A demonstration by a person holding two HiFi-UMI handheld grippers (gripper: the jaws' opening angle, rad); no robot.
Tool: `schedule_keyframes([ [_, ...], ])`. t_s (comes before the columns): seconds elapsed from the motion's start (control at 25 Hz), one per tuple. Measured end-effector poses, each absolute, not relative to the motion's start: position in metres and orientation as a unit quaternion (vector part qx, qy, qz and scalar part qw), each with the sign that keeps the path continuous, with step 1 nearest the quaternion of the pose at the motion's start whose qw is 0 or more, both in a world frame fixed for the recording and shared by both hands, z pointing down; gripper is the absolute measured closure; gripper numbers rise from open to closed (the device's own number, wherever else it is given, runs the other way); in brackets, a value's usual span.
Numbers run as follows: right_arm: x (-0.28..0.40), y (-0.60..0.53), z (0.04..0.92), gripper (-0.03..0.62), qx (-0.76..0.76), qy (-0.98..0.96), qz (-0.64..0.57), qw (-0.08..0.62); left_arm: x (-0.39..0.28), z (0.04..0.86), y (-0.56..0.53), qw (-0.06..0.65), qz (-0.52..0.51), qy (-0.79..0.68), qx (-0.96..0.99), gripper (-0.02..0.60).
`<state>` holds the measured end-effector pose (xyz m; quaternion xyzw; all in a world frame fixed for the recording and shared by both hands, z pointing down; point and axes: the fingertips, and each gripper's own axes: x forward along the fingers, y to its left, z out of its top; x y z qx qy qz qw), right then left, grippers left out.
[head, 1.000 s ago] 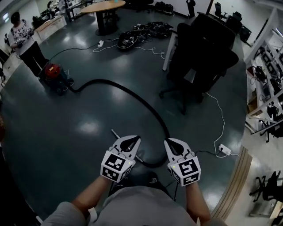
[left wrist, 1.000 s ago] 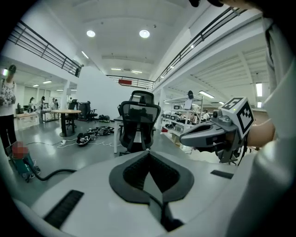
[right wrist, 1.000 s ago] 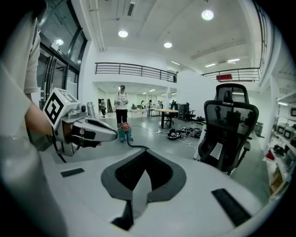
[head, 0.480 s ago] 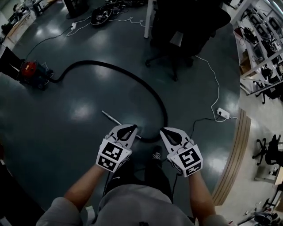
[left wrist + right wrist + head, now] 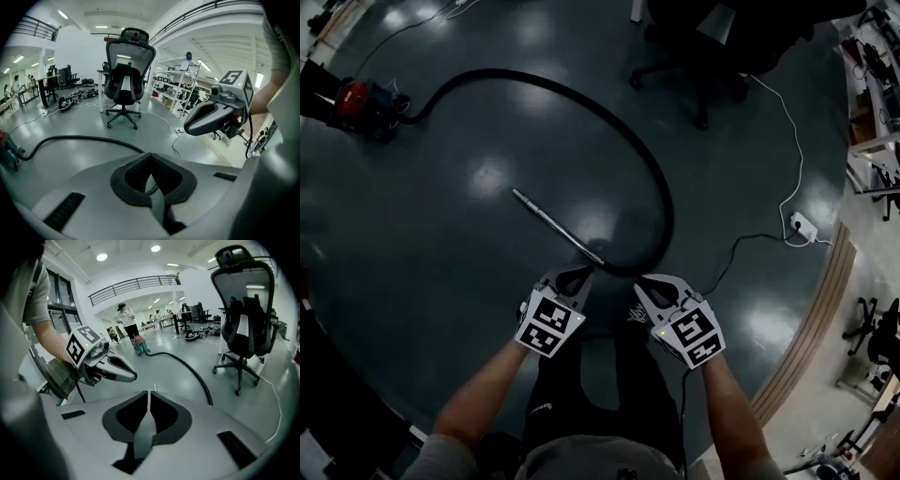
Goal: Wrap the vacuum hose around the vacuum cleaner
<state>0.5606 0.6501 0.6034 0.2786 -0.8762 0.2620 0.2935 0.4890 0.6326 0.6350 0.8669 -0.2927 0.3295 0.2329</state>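
A red vacuum cleaner (image 5: 358, 101) stands on the floor at the far left. Its black hose (image 5: 581, 112) runs in a wide arc across the floor and bends back to a metal wand (image 5: 551, 223) lying just ahead of me. My left gripper (image 5: 577, 275) hangs low over the wand's near end, shut and empty. My right gripper (image 5: 646, 285) is beside it, near the hose's bend, also shut and empty. In the left gripper view the hose (image 5: 84, 139) lies beyond the closed jaws. The right gripper view shows the hose (image 5: 187, 369) leading back to the vacuum cleaner (image 5: 139, 347).
A black office chair (image 5: 712, 47) stands beyond the hose at the top. A white cable runs to a power strip (image 5: 803, 225) on the right, near a raised floor edge. A person (image 5: 126, 319) stands by the vacuum cleaner. Shelves line the right side.
Both grippers have come down toward the floor and now sit close over the wand and hose bend. The head view has tilted down; jaws stayed shut.
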Motion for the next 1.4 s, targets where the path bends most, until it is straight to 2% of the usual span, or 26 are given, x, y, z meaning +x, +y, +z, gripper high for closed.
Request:
schedule_keyframes([
  [0.24, 0.546, 0.647, 0.750, 0.585, 0.239, -0.869, 0.294, 0.317, 0.474, 0.772, 0.634, 0.276, 0.353, -0.293, 0.844, 0.574],
  [0.32, 0.538, 0.646, 0.801, 0.536, 0.238, -0.863, 0.303, 0.326, 0.469, 0.818, 0.637, 0.288, 0.363, -0.289, 0.838, 0.574],
  [0.48, 0.519, 0.648, 0.903, 0.513, 0.238, -0.849, 0.320, 0.346, 0.460, 0.904, 0.634, 0.302, 0.372, -0.282, 0.831, 0.573],
  [0.56, 0.509, 0.650, 0.953, 0.473, 0.238, -0.843, 0.328, 0.353, 0.453, 0.947, 0.633, 0.307, 0.377, -0.276, 0.829, 0.574],
  [0.84, 0.484, 0.669, 1.116, 0.454, 0.240, -0.822, 0.343, 0.387, 0.426, 1.085, 0.643, 0.318, 0.395, -0.260, 0.821, 0.574],
  [1.0, 0.485, 0.683, 1.184, 0.454, 0.237, -0.810, 0.347, 0.408, 0.419, 1.141, 0.651, 0.330, 0.408, -0.247, 0.814, 0.574],
  [1.16, 0.488, 0.702, 1.232, 0.388, 0.205, -0.802, 0.329, 0.454, 0.412, 1.178, 0.658, 0.335, 0.420, -0.237, 0.810, 0.574],
  [1.4, 0.492, 0.716, 1.267, 0.388, 0.181, -0.796, 0.301, 0.493, 0.402, 1.208, 0.669, 0.353, 0.426, -0.238, 0.799, 0.574],
])
